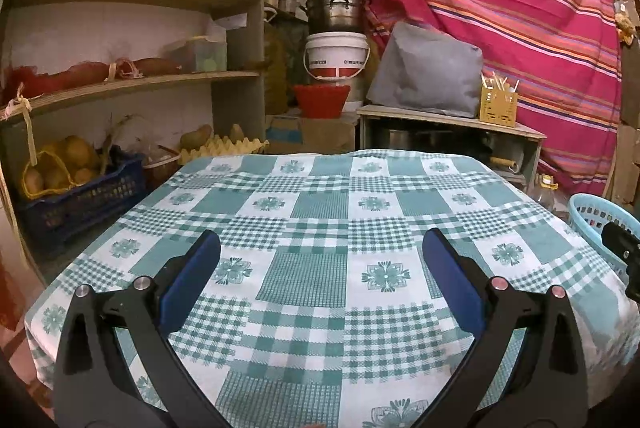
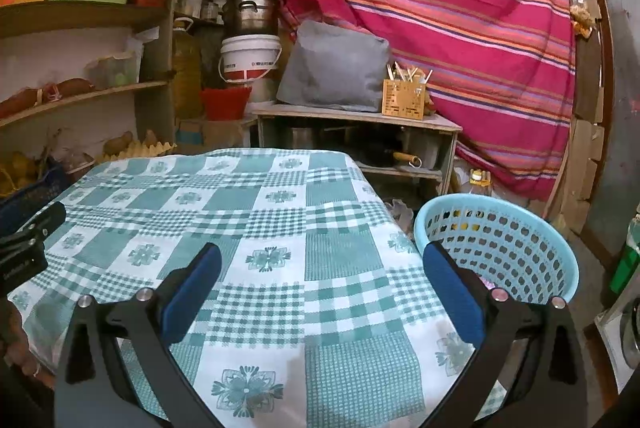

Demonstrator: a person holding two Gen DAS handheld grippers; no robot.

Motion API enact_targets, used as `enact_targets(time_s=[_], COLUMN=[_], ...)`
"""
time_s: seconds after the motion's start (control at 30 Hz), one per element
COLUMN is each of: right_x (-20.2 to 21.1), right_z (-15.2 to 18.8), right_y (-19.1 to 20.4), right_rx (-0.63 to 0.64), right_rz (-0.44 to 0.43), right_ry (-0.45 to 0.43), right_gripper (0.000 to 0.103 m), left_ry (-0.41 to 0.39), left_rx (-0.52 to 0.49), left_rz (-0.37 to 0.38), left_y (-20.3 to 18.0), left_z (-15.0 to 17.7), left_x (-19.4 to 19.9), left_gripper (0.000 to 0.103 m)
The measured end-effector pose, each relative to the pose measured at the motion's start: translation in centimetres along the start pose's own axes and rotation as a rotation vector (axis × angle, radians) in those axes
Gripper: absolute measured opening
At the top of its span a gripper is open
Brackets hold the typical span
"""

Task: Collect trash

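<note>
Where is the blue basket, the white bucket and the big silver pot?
blue basket point(image 2: 532, 228): right wrist view, on its perforated inside wall.
white bucket point(image 1: 337, 56): left wrist view, on its front side.
silver pot point(image 1: 335, 13): left wrist view, on its side wall under the lid.

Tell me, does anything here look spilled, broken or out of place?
Nothing stands out. The checked tablecloth lies flat with no litter showing on it, the blue basket stands upright beside the table, and both the left gripper and right gripper are open, holding nothing.
</note>
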State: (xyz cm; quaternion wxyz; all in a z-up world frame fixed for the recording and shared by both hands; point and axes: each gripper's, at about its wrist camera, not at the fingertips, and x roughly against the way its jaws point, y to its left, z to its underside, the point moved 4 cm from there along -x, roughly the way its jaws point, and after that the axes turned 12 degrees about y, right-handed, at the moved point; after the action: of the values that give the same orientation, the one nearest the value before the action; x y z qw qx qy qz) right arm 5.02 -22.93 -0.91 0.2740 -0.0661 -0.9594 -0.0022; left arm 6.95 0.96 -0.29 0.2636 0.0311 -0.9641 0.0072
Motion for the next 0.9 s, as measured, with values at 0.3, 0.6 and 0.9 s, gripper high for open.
enact_targets(time_s=[0.3,0.6,0.9], right_x=[-0.7,-0.7,-1.1], right_z=[-0.1,0.0,0.1], right_y=[0.0,0.6,1.2], right_rx=[-0.013,0.003,0.016], right_rz=[-0.004,-0.002,0.001], right_ry=[0.013,0.015,0.027], right_gripper=[0.098,0.098,0.098], left_ry=[0.013,0.012,0.02], left_rx=[-0.002,-0.012,-0.023], left_rz=[0.001,-0.018,-0.058], left_y=[0.1,0.2,0.7], left_z=[-0.1,0.0,0.2], left_x=[-0.7,-1.0,-1.2], left_gripper=[0.098,0.098,0.098])
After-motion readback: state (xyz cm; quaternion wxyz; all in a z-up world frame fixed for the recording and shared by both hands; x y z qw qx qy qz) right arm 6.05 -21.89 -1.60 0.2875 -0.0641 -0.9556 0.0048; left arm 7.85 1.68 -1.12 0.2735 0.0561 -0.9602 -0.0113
